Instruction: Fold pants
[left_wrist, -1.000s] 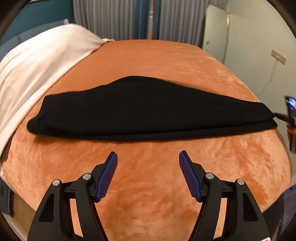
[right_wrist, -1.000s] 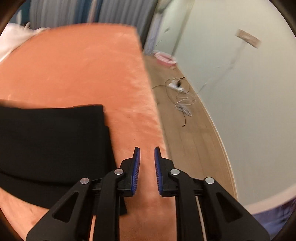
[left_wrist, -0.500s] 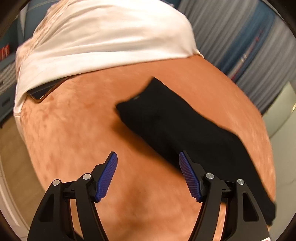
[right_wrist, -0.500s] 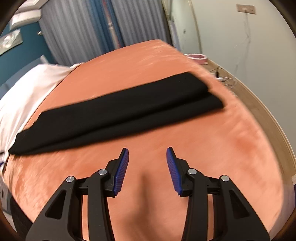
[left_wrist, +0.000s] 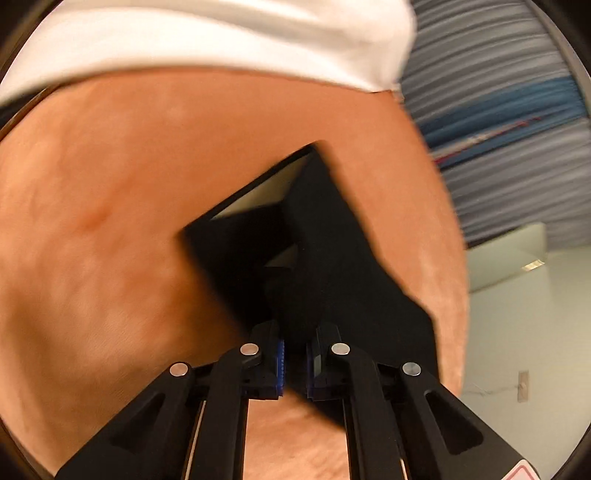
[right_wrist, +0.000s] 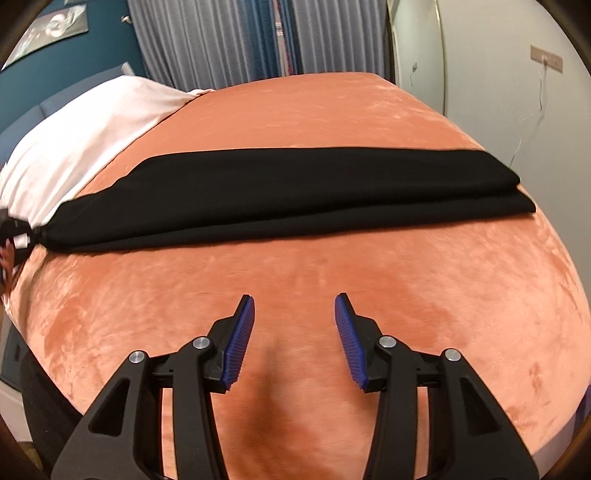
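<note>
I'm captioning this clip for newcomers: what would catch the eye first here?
The long black pants, folded lengthwise, lie in a dark band across the orange plush blanket. The left gripper is clamped on one end of them, lifting it, while the right gripper hangs open over bare blanket. A white pillow sits at the far left.

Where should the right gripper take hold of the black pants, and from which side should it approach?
Probably the stepped end of the black pants on the picture's right, approached from the near edge of the orange blanket. There the layers end in a free, visible edge. The right gripper is open over bare blanket, and the left gripper already pinches the opposite end.
</note>
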